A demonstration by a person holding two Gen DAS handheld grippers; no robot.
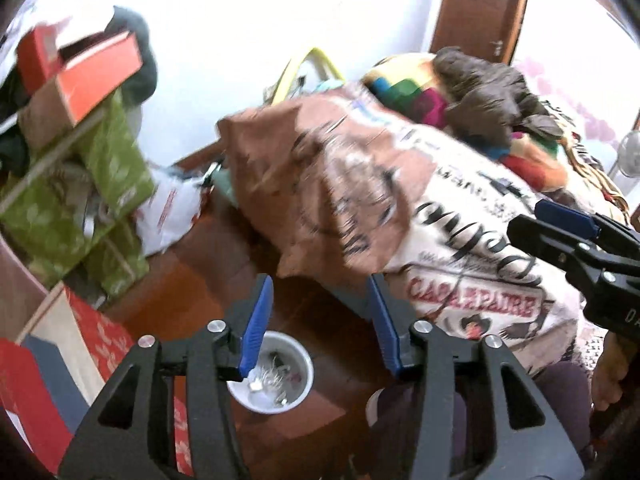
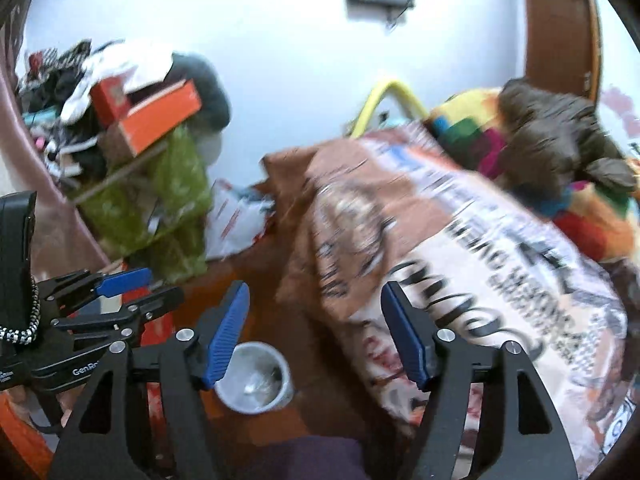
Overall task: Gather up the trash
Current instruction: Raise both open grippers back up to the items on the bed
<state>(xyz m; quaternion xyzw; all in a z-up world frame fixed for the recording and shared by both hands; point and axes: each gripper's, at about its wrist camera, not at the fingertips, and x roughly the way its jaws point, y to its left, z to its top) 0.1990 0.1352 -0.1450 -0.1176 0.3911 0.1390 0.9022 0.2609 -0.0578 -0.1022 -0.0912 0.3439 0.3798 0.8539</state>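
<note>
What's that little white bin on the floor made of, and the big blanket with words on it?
The white bin looks like smooth plastic, faintly glossy at the rim. The blanket looks like soft printed cloth, since it drapes and folds. Blur leaves both uncertain.

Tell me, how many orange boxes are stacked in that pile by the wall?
2. A small orange box sits at the top left of the pile; a longer orange box lies right beside it, lower and to the right. Clutter may hide others.
</note>
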